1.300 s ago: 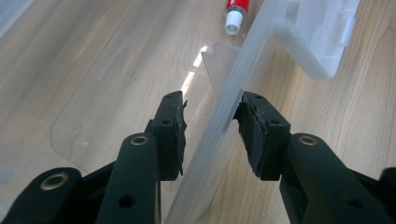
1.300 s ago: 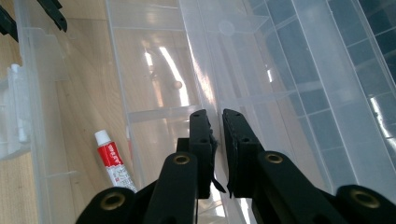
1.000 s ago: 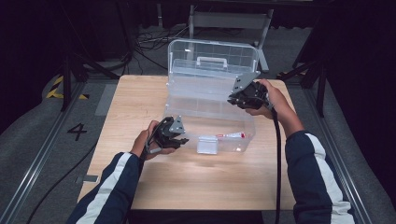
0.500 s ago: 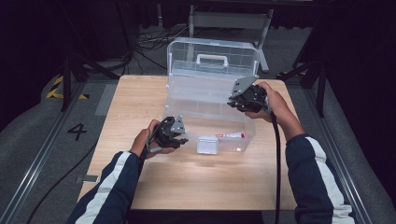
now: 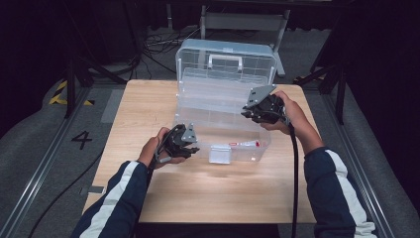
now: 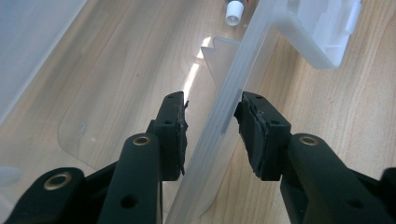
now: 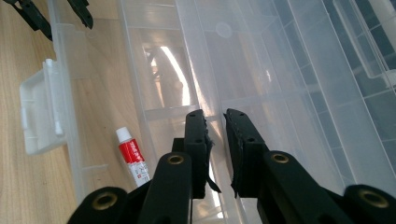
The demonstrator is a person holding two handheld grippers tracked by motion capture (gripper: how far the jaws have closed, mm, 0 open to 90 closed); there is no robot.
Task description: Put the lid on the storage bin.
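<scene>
A clear plastic toolbox [image 5: 225,59] stands open on the wooden table [image 5: 143,109], its lid up at the back. A red and white tube [image 5: 242,144] [image 7: 133,158] lies inside near the front wall. My left gripper [image 5: 190,144] [image 6: 210,107] is open astride the box's front wall [image 6: 219,130]. Its right pad rests against the wall, while the left pad stands off it. My right gripper [image 5: 247,111] [image 7: 215,116] is shut on the rim of the clear inner tray [image 7: 205,70] at the box's right end.
A white latch [image 5: 219,154] [image 6: 327,32] [image 7: 39,114] hangs on the box's front wall. A metal chair frame [image 5: 242,22] and cables sit behind the table. Bare wood lies in front of the box and to its left.
The right gripper has crept slightly nearer and lower at the tray. The left gripper and the box have not moved.
</scene>
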